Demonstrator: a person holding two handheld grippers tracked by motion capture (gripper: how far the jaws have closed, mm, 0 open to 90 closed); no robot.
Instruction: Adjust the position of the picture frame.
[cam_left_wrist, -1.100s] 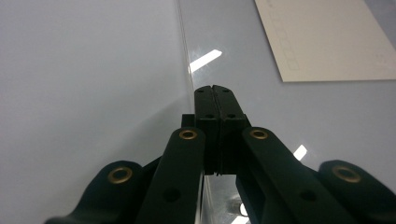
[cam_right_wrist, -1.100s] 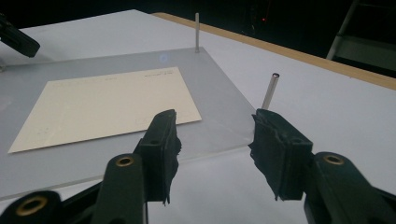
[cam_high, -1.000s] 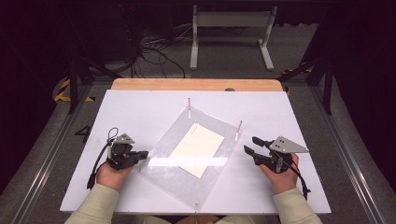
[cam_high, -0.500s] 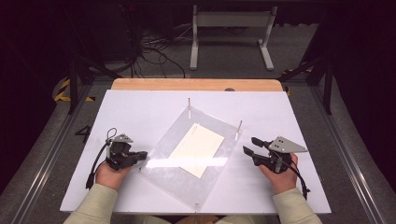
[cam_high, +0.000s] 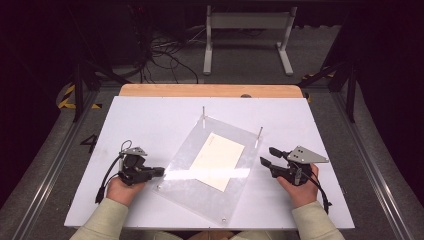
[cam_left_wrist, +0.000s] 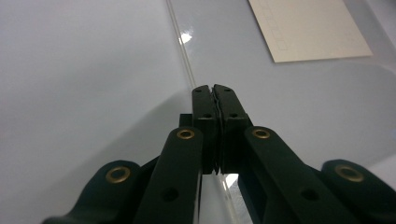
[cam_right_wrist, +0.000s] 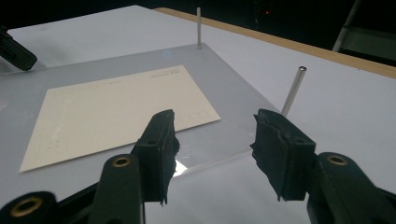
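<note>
Looking down from the high view, I see a clear acrylic sheet (cam_high: 210, 180) lying flat and turned at an angle in the middle of the white table (cam_high: 150, 120), with a cream card (cam_high: 218, 160) resting on it. Two thin metal pins (cam_high: 203, 116) stand upright at the sheet's far corners.

My left gripper (cam_high: 159, 172) sits at the sheet's left edge, low on the table, pointing right. In the left gripper view its jaws are pressed fully together (cam_left_wrist: 214, 95), and the sheet's edge runs straight into the line where they meet; I cannot tell whether the edge is actually pinched between the pads or just lies beneath them. The card lies farther off to the right in that view.

My right gripper (cam_high: 267, 156) is at the sheet's right side, pointing left, near the right-hand pin. In the right gripper view its jaws (cam_right_wrist: 212, 140) stand partly apart with nothing between the pads; the sheet's corner lies below the gap, with the card just beyond it on the left and a pin (cam_right_wrist: 294, 91) beside the right jaw.
</note>
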